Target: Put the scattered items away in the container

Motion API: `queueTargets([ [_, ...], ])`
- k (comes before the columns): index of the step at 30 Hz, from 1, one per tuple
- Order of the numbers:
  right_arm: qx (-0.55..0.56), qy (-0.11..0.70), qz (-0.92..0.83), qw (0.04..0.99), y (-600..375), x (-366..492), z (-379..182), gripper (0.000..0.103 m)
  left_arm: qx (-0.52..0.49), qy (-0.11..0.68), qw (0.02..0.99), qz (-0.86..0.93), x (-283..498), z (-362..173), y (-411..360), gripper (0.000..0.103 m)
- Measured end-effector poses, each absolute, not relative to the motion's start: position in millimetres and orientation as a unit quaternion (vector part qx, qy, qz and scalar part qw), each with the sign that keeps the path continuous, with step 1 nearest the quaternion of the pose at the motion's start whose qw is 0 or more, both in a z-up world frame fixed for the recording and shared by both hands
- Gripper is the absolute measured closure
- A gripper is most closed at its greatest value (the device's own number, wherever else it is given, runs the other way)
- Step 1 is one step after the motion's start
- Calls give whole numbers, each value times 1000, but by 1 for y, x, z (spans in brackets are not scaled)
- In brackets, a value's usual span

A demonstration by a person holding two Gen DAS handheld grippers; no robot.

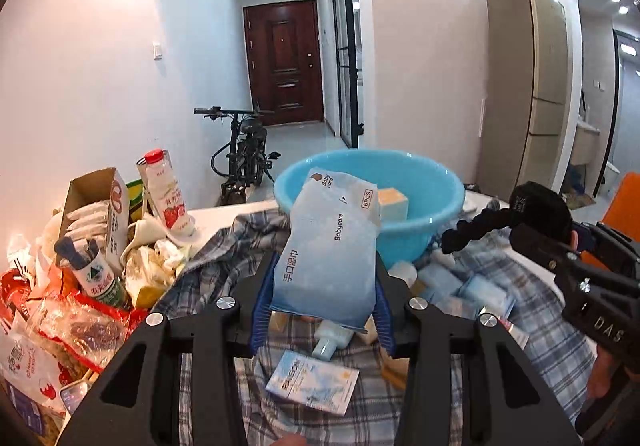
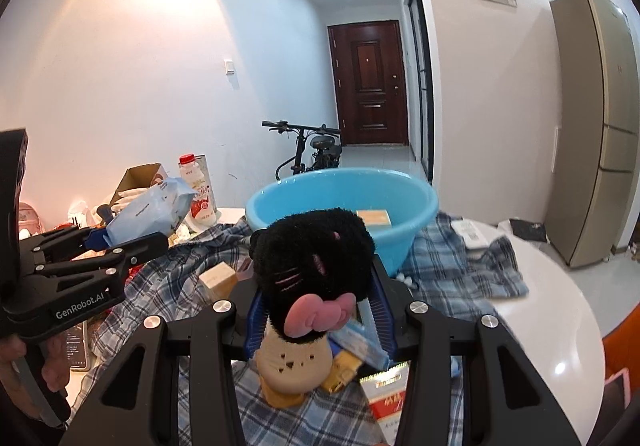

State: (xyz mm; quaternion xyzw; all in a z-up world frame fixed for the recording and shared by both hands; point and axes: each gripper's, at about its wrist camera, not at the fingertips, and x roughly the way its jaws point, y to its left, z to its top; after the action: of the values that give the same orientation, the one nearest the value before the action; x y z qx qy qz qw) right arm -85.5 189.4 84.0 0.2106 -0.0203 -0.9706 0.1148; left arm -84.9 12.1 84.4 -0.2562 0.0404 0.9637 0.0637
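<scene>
My left gripper [image 1: 324, 294] is shut on a pale blue Babycare wet-wipes pack [image 1: 332, 246] and holds it above the plaid cloth, just short of the blue basin [image 1: 436, 190]. The basin holds a yellow box [image 1: 394, 202]. My right gripper [image 2: 320, 306] is shut on a black plush cat toy [image 2: 312, 258] with a pink bow, held near the basin [image 2: 416, 206]. In the right wrist view the left gripper [image 2: 100, 238] with the wipes pack [image 2: 148, 214] is at the left. In the left wrist view the plush toy [image 1: 536, 206] shows at the right.
A plaid cloth [image 1: 224, 258] covers the table, strewn with small packets [image 1: 316, 382], a tube and boxes. A cluttered pile at left holds a milk bottle [image 1: 168, 194], a carton [image 1: 100, 206] and snack bags. A phone [image 2: 78, 342] lies left. A bicycle [image 1: 244, 154] stands behind.
</scene>
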Motion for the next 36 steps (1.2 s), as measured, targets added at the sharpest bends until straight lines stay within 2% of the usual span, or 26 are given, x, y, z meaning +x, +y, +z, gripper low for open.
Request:
queueTargets([
  [18, 173, 3, -978, 116, 171, -161, 136, 56, -224, 28, 64, 972, -155, 127, 13, 61],
  [28, 174, 10, -979, 104, 164, -198, 136, 56, -230, 9, 57, 972, -195, 127, 10, 61],
  [36, 197, 4, -975, 98, 158, -244, 118, 56, -253, 7, 65, 965, -222, 101, 15, 61],
])
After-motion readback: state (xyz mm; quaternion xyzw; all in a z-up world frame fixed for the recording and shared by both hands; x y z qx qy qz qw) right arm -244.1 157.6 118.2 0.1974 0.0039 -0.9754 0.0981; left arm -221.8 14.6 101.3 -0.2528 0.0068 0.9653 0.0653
